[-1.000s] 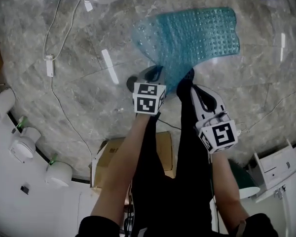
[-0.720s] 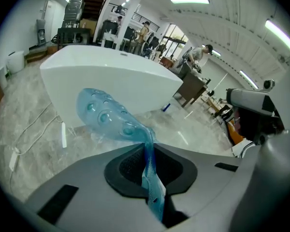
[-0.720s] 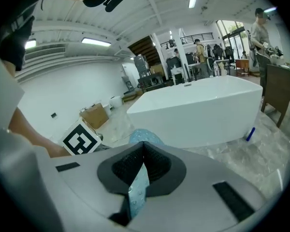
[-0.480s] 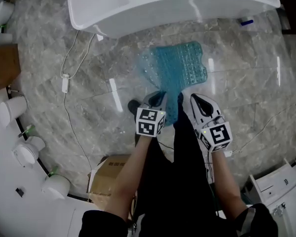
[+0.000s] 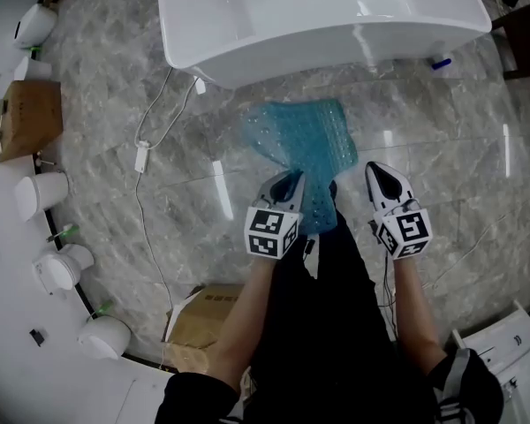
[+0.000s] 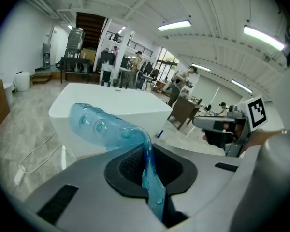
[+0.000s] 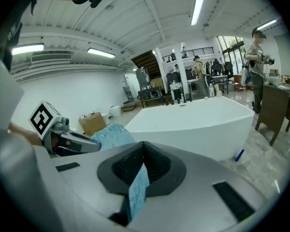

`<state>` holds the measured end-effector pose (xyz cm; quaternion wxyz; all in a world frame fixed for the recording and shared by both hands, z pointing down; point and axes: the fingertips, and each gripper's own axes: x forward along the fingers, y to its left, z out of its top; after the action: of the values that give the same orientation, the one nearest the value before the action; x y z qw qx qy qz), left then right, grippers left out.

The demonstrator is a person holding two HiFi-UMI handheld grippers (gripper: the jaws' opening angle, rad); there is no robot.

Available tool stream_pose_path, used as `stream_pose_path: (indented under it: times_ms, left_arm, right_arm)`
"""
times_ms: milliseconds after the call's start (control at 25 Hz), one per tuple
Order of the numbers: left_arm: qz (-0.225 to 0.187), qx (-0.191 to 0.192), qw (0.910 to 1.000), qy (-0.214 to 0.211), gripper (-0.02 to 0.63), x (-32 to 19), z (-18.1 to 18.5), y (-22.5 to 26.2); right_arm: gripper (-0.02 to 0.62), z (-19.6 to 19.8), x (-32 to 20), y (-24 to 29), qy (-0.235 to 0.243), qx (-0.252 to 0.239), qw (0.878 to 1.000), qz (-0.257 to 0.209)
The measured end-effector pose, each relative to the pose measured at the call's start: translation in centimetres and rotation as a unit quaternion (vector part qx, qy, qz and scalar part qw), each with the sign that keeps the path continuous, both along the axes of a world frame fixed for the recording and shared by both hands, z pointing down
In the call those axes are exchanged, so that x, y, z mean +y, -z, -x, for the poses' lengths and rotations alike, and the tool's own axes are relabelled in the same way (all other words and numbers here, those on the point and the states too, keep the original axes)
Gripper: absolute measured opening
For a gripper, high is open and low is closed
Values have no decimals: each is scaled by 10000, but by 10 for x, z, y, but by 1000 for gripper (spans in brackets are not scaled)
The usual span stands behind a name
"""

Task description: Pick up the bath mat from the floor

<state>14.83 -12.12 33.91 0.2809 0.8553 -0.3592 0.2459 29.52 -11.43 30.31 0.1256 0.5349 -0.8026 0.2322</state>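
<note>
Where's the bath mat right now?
In the head view the bath mat is at centre, just this side of the white bathtub, its near edge pinched by the left gripper and the right gripper.

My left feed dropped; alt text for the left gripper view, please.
The left gripper is shut on an edge of the teal bath mat, which curls up before a white bathtub. The right gripper shows at right.

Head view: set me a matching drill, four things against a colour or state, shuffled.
1 bath mat
2 bathtub
3 cardboard box
4 cable

A brown
B teal, clamped in the left gripper
C thin, lying loose on the floor
D white, large and hollow

Pairs: 1-B, 2-D, 3-A, 4-C
</note>
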Motion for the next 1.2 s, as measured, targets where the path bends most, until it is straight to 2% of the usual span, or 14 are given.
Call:
stream_pose_path:
  times_ms: [240,440,720,1000,1200]
  left_arm:
    - [-730,107,9969,-256,40,9,19,65]
    - [-1447,188,9876,-581,40,40,35,118]
    - [-2135,472,9753,-306,41,52,97,191]
    - [-2865,605,9561,-118,43,61,160,267]
    - [-3421,676,9372,-67,44,73,184,315]
  right_arm:
    - [12,21,8,38,-47,65,9995,-295]
    - [12,60,27,80,46,109,9975,-694]
    - [12,121,44,150,329,97,9909,-1299]
    - [12,177,54,235,581,145,9790,-1948]
    - [12,202,69,285,681,-77,9649,-2534]
